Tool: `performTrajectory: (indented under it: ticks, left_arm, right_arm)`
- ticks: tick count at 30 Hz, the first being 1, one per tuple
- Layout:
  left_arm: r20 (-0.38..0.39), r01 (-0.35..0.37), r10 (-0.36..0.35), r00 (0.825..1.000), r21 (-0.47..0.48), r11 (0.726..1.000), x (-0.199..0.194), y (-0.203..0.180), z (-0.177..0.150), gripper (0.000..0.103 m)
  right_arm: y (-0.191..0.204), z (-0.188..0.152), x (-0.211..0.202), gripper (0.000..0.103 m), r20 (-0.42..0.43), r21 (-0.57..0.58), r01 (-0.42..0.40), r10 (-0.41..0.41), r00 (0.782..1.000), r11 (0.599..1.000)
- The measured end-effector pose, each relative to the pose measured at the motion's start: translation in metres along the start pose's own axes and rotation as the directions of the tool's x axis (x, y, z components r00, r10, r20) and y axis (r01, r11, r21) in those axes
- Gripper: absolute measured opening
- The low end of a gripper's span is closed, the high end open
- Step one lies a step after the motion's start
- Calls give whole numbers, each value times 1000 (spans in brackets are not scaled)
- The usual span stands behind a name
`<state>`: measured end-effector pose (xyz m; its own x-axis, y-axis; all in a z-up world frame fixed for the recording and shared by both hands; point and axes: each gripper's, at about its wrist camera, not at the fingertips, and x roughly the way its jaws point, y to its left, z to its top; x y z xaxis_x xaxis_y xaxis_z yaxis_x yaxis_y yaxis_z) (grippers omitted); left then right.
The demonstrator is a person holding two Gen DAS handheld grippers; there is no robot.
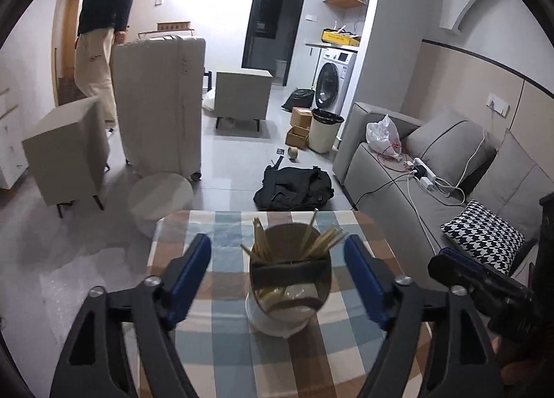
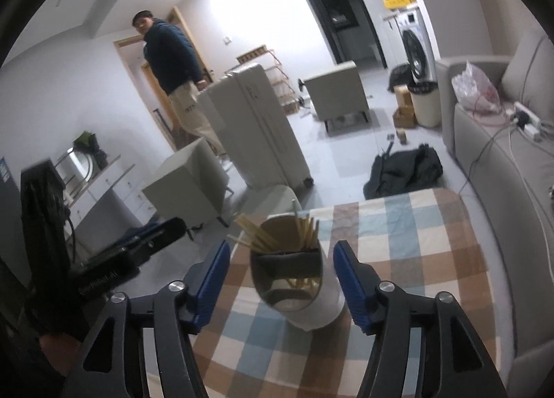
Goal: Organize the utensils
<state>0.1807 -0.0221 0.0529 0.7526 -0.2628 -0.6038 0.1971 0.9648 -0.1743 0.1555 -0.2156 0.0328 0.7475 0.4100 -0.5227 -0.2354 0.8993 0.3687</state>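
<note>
Centrally on the checked blue, brown and white cloth-covered tabletop (image 1: 221, 346) stands the white cylindrical holder (image 1: 290, 287), rigid and probably top-heavy: grip low on its smooth wall. Left tool (image 1: 278, 276) and right tool (image 2: 282, 278) stand open, empty, flanking it. Thin, light bamboo chopsticks (image 1: 313, 242) splay inside, slippery.

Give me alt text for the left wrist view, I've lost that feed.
A white utensil holder full of chopsticks stands upright on the checked tablecloth, centred between the open left claw, whose blue pads clear it on both sides. The right claw shows at the right edge; a person stands behind.
</note>
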Motion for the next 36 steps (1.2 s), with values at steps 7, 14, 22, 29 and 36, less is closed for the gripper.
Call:
performTrajectory:
  ticks: [7,14,22,29,36]
  left_arm:
    - [16,-84,84,996,-3,996,-25,-15,-14,87]
    - [82,-159,160,984,-15,987,-44,-14,-25,98]
    - [118,-196,194,974,5,981,-59,-21,-35,98]
    - [94,-168,166,982,8,986,-58,-26,-44,98]
    - [94,-166,164,982,19,986,-56,-31,-55,98]
  right_arm:
    - [17,-22,-39,88,75,-67,18,-13,997,998]
    - [26,-40,-64,103,142,-125,68,-50,989,990]
    - [33,-54,-78,103,179,-162,69,-39,983,984]
    - [29,-61,-85,103,185,-154,82,-53,981,985]
    - [27,-64,-84,103,182,-151,87,-59,982,985]
